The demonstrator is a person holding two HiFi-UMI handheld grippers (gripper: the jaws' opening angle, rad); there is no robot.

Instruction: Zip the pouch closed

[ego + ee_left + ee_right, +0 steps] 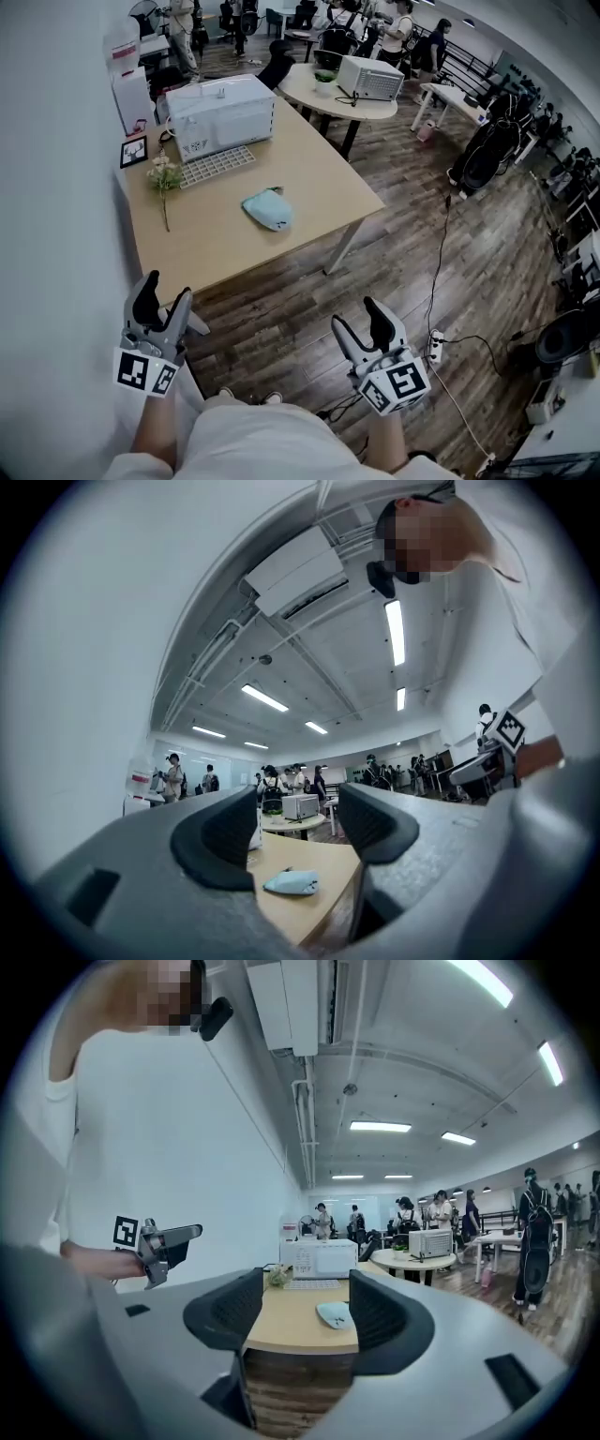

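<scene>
Nothing done yet: the pouch (268, 208), pale blue, lies flat on the table (216, 248) toward its right side, well apart from both grippers; whether its zip stands open is too small to tell. Left gripper (163, 294) and right gripper (361, 324) are held low in front of the person, short of the table edge, each with jaws apart and nothing between them, only the far table and pouch showing through the gap. All left, by my reckoning: step in, pin the pouch with one gripper, catch the zip with the other, draw it along.
</scene>
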